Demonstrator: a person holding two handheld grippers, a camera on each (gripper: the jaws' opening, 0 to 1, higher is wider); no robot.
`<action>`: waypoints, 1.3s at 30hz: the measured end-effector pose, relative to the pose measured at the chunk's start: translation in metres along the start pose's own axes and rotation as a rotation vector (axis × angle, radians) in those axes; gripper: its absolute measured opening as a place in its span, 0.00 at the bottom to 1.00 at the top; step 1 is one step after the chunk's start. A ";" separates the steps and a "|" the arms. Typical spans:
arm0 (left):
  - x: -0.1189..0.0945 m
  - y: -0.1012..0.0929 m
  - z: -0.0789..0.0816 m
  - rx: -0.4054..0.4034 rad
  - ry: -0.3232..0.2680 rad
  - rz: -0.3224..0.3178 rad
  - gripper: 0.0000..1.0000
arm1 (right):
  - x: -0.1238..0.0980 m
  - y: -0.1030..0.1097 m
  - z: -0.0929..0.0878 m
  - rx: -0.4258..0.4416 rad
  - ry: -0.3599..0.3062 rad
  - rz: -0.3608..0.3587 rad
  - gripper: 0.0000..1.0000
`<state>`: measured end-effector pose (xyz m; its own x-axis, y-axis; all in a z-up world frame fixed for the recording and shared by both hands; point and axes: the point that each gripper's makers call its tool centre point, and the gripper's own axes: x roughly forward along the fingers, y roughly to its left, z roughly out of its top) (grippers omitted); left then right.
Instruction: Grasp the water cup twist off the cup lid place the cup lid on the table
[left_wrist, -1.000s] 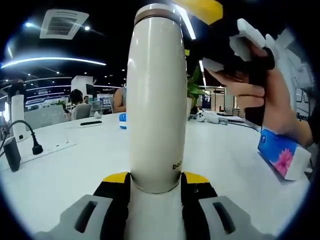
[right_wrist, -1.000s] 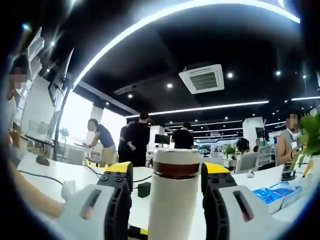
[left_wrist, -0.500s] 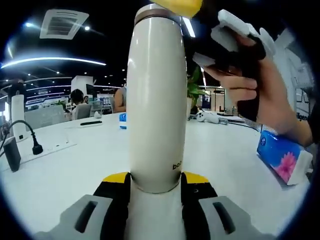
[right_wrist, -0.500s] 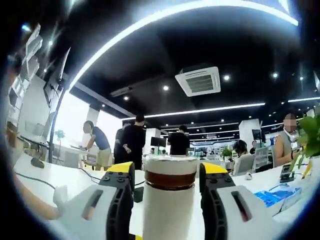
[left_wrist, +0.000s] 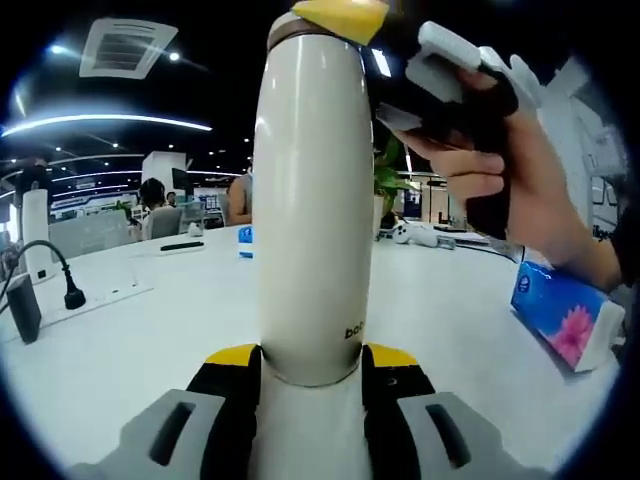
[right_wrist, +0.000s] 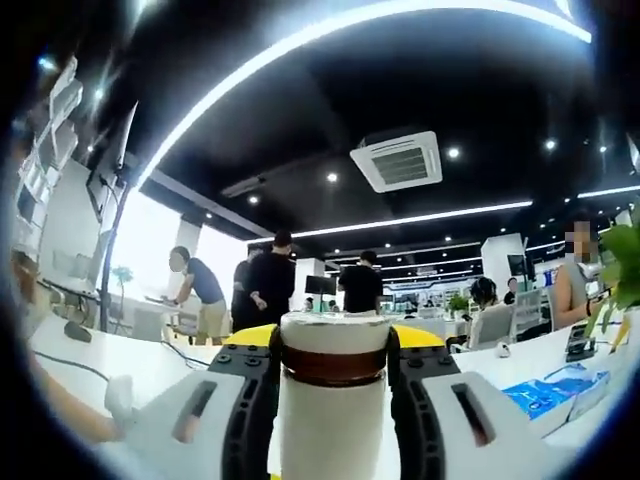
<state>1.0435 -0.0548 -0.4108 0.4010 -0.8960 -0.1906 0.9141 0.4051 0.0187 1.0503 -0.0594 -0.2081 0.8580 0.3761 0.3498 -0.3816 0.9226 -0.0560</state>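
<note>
The water cup (left_wrist: 312, 200) stands upright on the white worktop (left_wrist: 130, 330), a tall cream bottle with a brown band under its lid. The left tool (left_wrist: 312, 372) is closed on the foot of the cup, a yellow-tipped jaw pressed against each side, which pins the body so it cannot turn with the lid.

In the right gripper view, the right tool (right_wrist: 333, 352) has its jaws tight against the cup lid (right_wrist: 335, 333), clamping the cap just above the brown band. In the left gripper view that same tool reaches in over the top of the cup, held in a person's hand (left_wrist: 520, 190), its yellow tip resting at the lid. With both grips set like this, the twist looks ready to start; the lid is not yet off.

A blue tissue pack (left_wrist: 565, 315) lies near the worktop's right edge, well apart from the cup. A black plug and cable (left_wrist: 70, 290) sit toward the left edge.
</note>
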 end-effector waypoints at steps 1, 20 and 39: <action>0.000 0.000 0.000 0.000 0.000 0.000 0.42 | 0.000 0.000 0.000 0.001 0.000 0.003 0.45; -0.001 0.001 0.000 0.000 0.000 -0.001 0.42 | 0.000 0.006 0.001 0.051 -0.024 0.157 0.45; 0.000 0.002 0.000 -0.002 0.000 -0.002 0.42 | 0.004 0.010 -0.002 0.190 -0.060 0.374 0.45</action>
<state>1.0454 -0.0537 -0.4108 0.3989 -0.8969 -0.1911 0.9149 0.4034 0.0165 1.0509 -0.0483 -0.2088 0.6290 0.6714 0.3919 -0.7242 0.6893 -0.0184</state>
